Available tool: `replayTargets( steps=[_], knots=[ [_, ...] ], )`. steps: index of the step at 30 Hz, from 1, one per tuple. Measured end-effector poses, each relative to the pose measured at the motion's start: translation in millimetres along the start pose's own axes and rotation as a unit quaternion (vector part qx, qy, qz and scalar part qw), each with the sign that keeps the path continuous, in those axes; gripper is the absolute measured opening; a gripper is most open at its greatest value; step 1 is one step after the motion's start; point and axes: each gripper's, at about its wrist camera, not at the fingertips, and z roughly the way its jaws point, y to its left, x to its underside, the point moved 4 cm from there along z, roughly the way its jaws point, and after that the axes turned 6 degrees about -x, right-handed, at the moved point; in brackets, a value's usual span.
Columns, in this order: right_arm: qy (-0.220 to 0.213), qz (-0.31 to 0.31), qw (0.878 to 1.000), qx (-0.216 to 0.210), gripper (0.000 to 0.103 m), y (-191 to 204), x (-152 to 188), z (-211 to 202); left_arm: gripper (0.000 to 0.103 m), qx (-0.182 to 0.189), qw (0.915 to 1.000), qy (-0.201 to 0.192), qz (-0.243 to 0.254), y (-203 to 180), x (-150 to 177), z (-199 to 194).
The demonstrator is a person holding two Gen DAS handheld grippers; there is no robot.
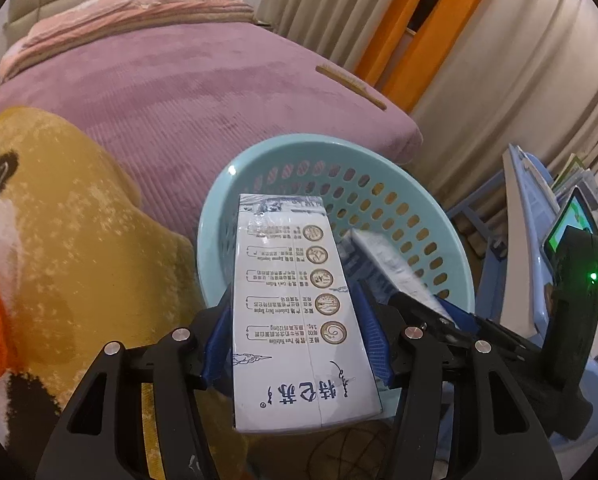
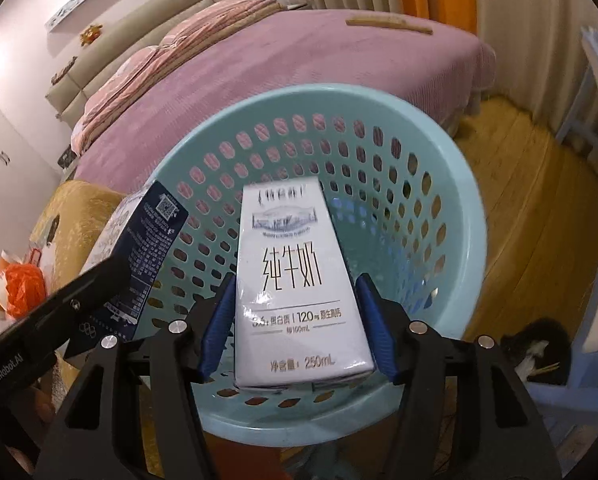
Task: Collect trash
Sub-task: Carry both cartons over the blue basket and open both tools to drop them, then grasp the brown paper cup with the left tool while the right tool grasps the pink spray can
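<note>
My left gripper [image 1: 295,344] is shut on a white milk carton [image 1: 295,300] and holds it over the near rim of a light blue perforated basket [image 1: 439,216]. My right gripper [image 2: 295,328] is shut on a second white milk carton [image 2: 295,280] and holds it above the open mouth of the same basket [image 2: 459,184]. The left gripper's carton shows at the left of the right wrist view [image 2: 147,248]. The right gripper and its carton [image 1: 391,260] show at the right of the left wrist view, over the basket.
A bed with a purple cover [image 1: 187,92] stands behind the basket. A yellow plush toy [image 1: 71,220] lies at the left. A blue and white plastic stand [image 1: 527,216] stands at the right. Wooden floor [image 2: 531,184] lies to the basket's right, with curtains [image 1: 499,60] behind.
</note>
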Motion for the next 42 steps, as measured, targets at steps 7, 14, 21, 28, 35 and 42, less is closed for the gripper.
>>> replayTargets(
  steps=[7, 14, 21, 28, 35, 42],
  knots=[
    [-0.011, -0.008, 1.000, -0.006, 0.059, 11.8, 0.0, -15.5, 0.072, 0.014, 0.9996, -0.019, -0.017, 4.7, -1.7, -26.2],
    [-0.055, -0.067, 0.995, -0.048, 0.059, 61.9, 6.0, -51.0, 0.075, -0.024, 0.9966, -0.076, -0.021, 30.5, 13.3, -92.1],
    [-0.082, -0.143, 0.981, -0.101, 0.059, 135.4, 24.0, -75.5, 0.079, -0.094, 0.9855, -0.139, -0.027, 70.2, 36.9, -165.4],
    [-0.087, -0.207, 0.964, -0.140, 0.059, 199.8, 51.6, -76.5, 0.082, -0.154, 0.9716, -0.164, -0.074, 136.5, 74.1, -216.5],
    [-0.071, -0.241, 0.954, -0.165, 0.059, 249.0, 74.9, -58.0, 0.085, -0.169, 0.9727, -0.137, -0.082, 168.1, 111.0, -216.2],
    [-0.064, -0.290, 0.939, -0.172, 0.059, 291.1, 94.3, -39.9, 0.084, -0.212, 0.9684, -0.110, -0.071, 174.0, 126.8, -193.3]
  ],
)
